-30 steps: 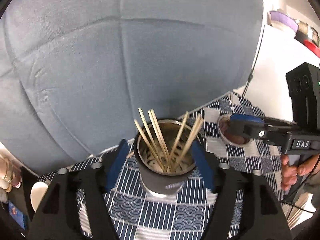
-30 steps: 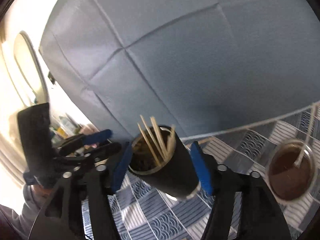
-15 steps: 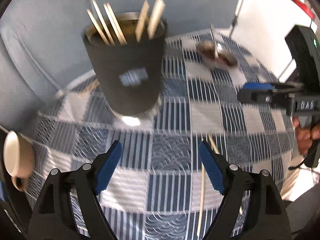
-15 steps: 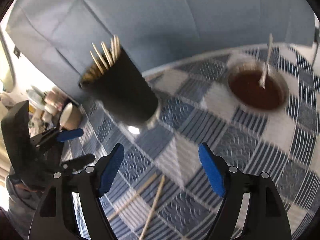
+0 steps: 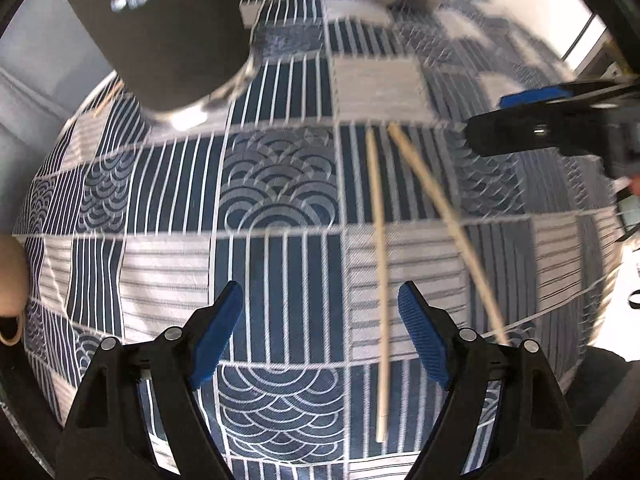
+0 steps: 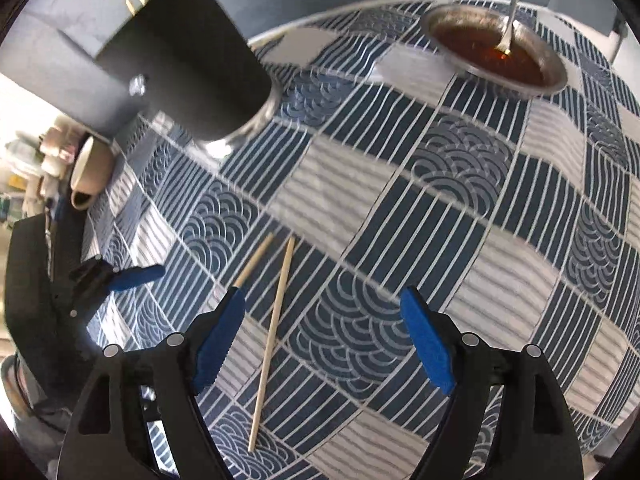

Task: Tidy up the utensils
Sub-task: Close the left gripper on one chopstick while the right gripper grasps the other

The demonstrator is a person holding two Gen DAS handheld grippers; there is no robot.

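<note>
Two wooden chopsticks (image 5: pixel 380 264) lie loose on the blue patterned tablecloth (image 5: pixel 276 184); they also show in the right wrist view (image 6: pixel 274 328). A black holder cup (image 5: pixel 156 28) with several chopsticks stands at the back left; in the right wrist view the cup (image 6: pixel 184 56) is at upper left. My left gripper (image 5: pixel 320 336) is open and empty, just left of the nearer chopstick. My right gripper (image 6: pixel 322 344) is open and empty, above the cloth just right of the chopsticks.
A metal bowl (image 6: pixel 496 52) of brown sauce with a spoon (image 6: pixel 510 12) sits at the back right. A beige mug (image 6: pixel 90 172) lies near the cloth's left edge. Grey upholstery rises behind the table.
Both grippers have pulled back from the cup and tilted down toward the cloth. The cup has shifted up to the frame's top and the loose chopsticks have come into view.
</note>
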